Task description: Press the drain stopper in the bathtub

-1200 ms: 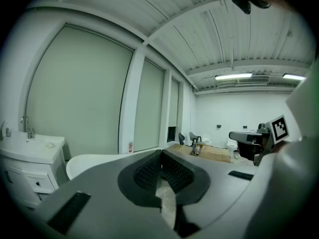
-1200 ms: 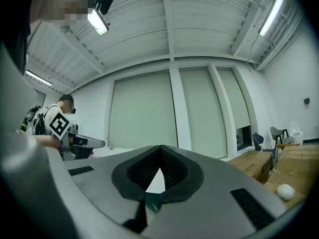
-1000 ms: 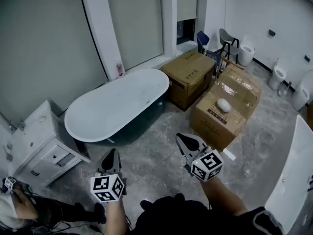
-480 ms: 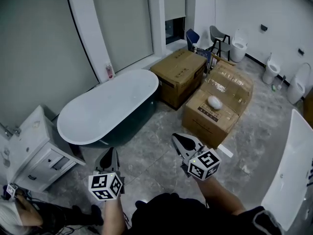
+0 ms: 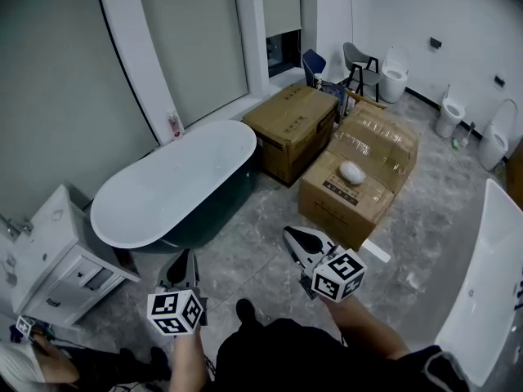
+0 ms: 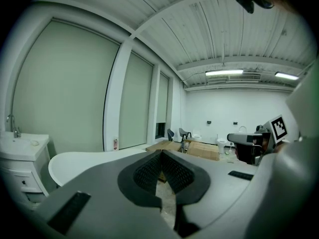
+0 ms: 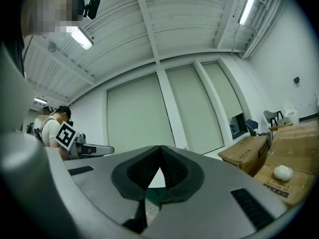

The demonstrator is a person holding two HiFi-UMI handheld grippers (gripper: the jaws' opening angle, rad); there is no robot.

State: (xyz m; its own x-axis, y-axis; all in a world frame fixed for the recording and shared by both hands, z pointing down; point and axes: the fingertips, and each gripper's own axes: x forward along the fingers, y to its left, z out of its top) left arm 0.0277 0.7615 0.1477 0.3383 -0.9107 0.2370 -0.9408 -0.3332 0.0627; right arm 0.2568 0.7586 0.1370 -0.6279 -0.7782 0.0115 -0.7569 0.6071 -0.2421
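The bathtub (image 5: 167,188), white inside with a dark teal outer wall, stands on the grey floor by the window wall. I cannot make out its drain stopper from here. My left gripper (image 5: 185,256) is shut and empty, held over the floor just short of the tub's near side. My right gripper (image 5: 289,234) is also shut and empty, to the right of the tub over the floor. In the left gripper view the jaws (image 6: 162,153) meet, with the tub's white rim (image 6: 82,158) to their left. In the right gripper view the jaws (image 7: 160,148) meet too.
Large cardboard boxes (image 5: 296,127) (image 5: 359,174) stand right of the tub. A white vanity cabinet (image 5: 53,256) is at the left. Toilets (image 5: 394,73) and chairs (image 5: 361,60) line the back right. Another white tub (image 5: 482,300) is at the right edge. A person (image 5: 20,370) crouches bottom left.
The tub and boxes have drifted left in the head view as I move forward. A dark shoe now shows below the grippers. Both grippers keep their place and stay shut.
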